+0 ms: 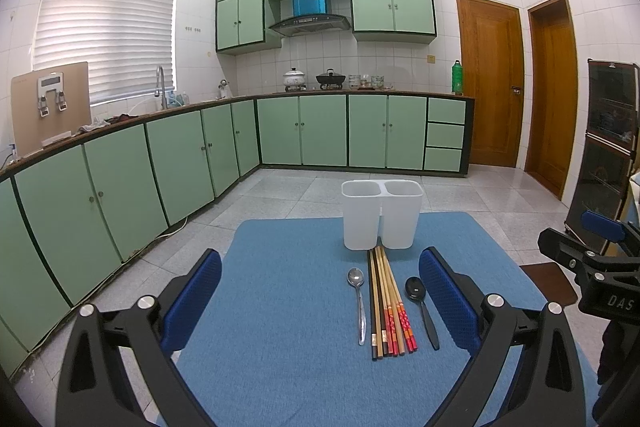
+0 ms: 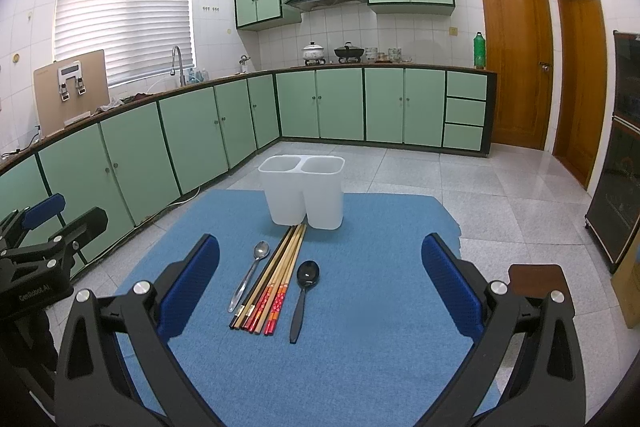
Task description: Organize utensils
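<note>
Utensils laid out on a blue mat [image 1: 280,307], both grippers wide open and holding nothing.

The mat covers the table, with bare cloth to the left, right and near side of the utensil row; its far edge lies just behind a white two-compartment holder [image 1: 382,213] at 12 o'clock. A tiled floor and green cabinets [image 2: 192,143] lie beyond. In front of the holder, a metal spoon [image 1: 359,301] lies at 11 o'clock, the chopsticks [image 1: 390,307] in the middle with tips just beside the holder, a black spoon [image 1: 420,307] at 1 o'clock. The left gripper [image 1: 320,303] and right gripper [image 2: 320,283] hover above the mat, blue fingers [image 2: 192,287] spread wide, touching nothing.
</note>
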Demonstrator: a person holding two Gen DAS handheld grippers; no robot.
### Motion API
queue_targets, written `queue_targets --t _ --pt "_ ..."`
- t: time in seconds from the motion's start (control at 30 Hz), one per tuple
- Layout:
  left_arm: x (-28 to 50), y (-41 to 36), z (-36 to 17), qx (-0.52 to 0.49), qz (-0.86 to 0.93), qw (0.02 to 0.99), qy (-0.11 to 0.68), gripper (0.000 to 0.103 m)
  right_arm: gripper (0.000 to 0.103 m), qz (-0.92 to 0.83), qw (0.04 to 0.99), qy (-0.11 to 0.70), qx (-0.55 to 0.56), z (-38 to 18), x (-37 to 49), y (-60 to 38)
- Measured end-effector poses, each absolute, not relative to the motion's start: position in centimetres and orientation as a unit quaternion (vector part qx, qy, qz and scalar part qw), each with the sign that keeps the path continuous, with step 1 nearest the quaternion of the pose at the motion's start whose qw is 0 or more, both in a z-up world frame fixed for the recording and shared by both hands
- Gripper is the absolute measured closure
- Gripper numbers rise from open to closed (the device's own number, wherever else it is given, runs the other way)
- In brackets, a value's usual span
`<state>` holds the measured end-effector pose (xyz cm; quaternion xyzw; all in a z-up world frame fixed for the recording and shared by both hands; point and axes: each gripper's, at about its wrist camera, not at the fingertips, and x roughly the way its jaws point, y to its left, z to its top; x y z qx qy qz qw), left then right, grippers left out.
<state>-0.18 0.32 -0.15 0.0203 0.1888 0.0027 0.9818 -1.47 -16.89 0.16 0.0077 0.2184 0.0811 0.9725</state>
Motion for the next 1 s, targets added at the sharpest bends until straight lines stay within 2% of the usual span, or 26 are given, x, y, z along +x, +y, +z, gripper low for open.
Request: queue_targets --t 1.0 --pt "1.5 0.8 -1.1 0.021 0.008 0.978 0.207 0.006 0.005 0.073 0.968 0.239 0.002 -1.0 0.9 -16.1"
